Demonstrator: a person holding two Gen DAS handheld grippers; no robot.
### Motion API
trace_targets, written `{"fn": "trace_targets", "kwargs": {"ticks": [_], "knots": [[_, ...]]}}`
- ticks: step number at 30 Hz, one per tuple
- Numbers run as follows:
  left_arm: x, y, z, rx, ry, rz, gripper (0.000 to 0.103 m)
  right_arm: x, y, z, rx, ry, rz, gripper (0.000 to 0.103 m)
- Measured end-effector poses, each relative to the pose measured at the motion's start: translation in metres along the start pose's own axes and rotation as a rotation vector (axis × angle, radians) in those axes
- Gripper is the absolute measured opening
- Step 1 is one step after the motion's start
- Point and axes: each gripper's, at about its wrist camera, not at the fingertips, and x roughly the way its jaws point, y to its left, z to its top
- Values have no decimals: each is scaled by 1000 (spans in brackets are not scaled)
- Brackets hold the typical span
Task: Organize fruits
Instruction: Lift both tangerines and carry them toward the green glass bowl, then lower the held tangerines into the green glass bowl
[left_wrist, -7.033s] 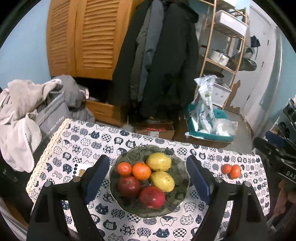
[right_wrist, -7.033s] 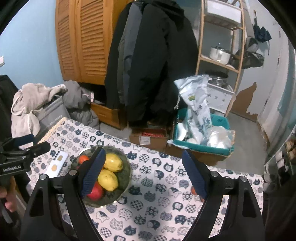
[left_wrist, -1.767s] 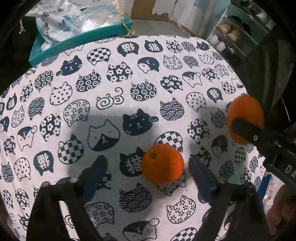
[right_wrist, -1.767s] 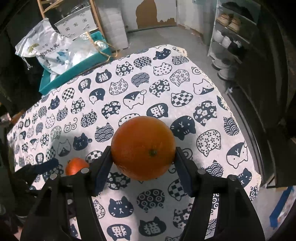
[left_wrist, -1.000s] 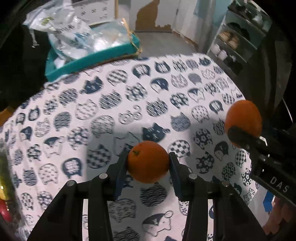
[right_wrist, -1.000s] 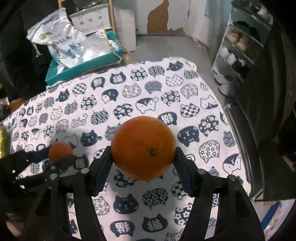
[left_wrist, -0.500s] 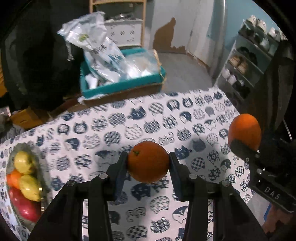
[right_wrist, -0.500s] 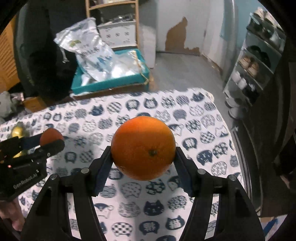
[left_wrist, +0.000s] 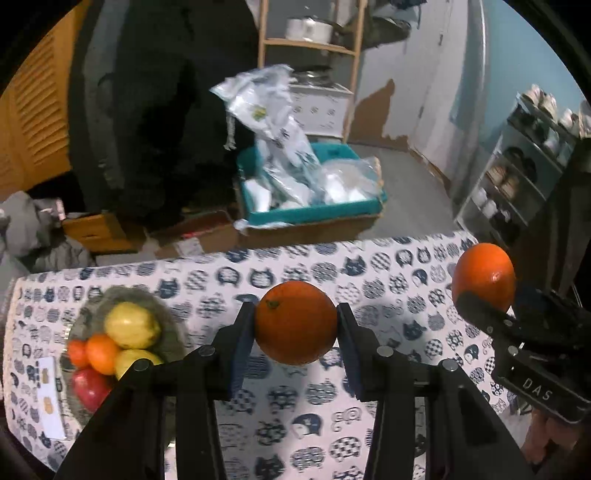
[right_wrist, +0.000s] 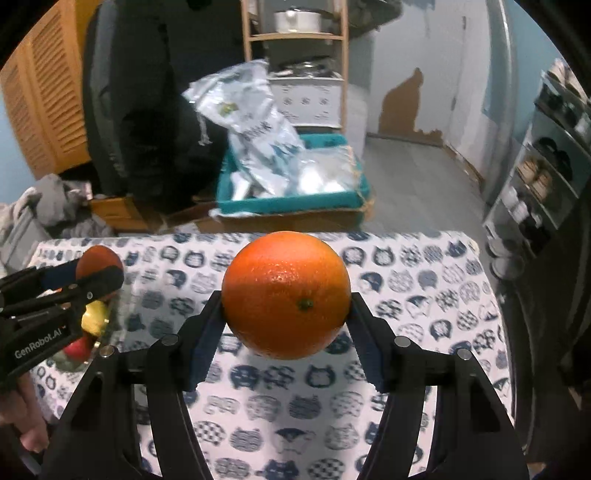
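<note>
- The left hand-held black two-finger gripper is clamped on a small round orange tangerine, its blue pads pressing the fruit's two sides at the centre of the left wrist view.
- The right hand-held black gripper is likewise closed on a larger, round, glossy orange, which fills the middle of the right wrist view; the same fruit shows at the right edge of the left view.
- What has changed: under two seconds ago the tangerine lay on the cat-print white tablecloth between open jaws. It is now gripped and carried clear of the cloth.
- Both views have swung up and over: a second ago they showed only cloth and the far table edge, and now the room beyond and the dark round glass plate are in sight.
- That plate sits at the lower left of the left view, holding two yellow pears, two small orange fruits and a red apple; in the right view it is mostly hidden behind the left gripper at the left edge.
- My reading: both stray fruits are picked up and in transit, neither yet over the plate. The remaining work is carrying them leftwards and setting them down among the piled fruit.
- The plate looks crowded, so a round fruit set on top could roll off.
</note>
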Motion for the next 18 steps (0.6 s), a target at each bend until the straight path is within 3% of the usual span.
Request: {"fn": "trace_targets", "kwargs": {"ticks": [18], "knots": [[-40,113,-6,-89,-29,135,44,17,112,20,-117,2,162,65]]}}
